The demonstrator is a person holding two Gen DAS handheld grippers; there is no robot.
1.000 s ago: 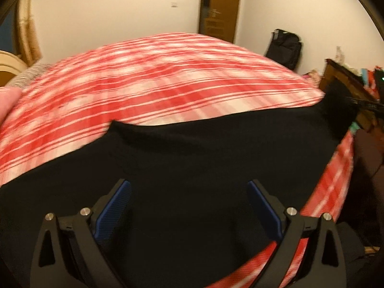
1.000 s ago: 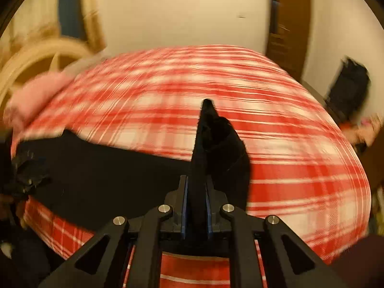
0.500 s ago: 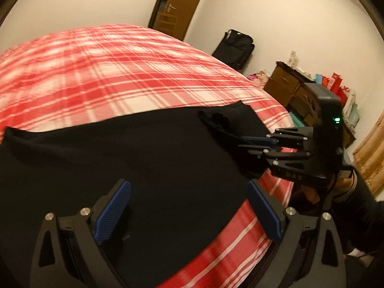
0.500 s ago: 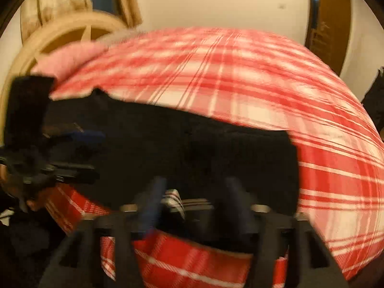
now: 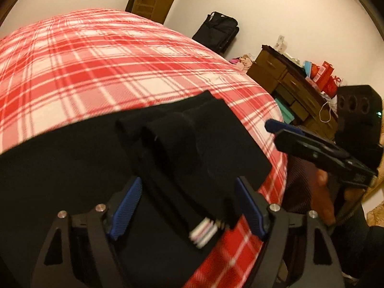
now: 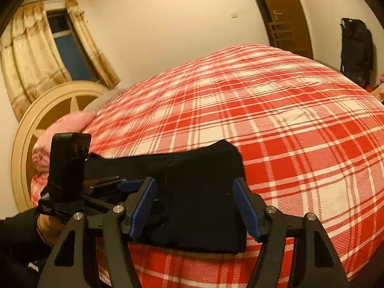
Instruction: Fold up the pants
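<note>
On the near edge of my red plaid bedspread (image 6: pixel 276 110) lie the black fabric pants (image 5: pixel 72 163), both my left gripper (image 5: pixel 189 206) and right gripper (image 6: pixel 199 206) spread wide, gripping nothing.

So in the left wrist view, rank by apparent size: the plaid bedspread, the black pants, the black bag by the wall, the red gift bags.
1. Plaid bedspread
2. Black pants, though nearness to the camera inflates them
3. Black bag
4. Red gift bags, smallest

1. Bed with red-and-white plaid cover (image 5: pixel 100 67) (image 6: pixel 288 110), carrying all items listed.
2. Black fabric pants (image 5: pixel 72 158) (image 6: pixel 204 192), lying flat along the near edge, one end folded over.
3. Pink pillow (image 6: pixel 64 127), at the headboard end.
</note>
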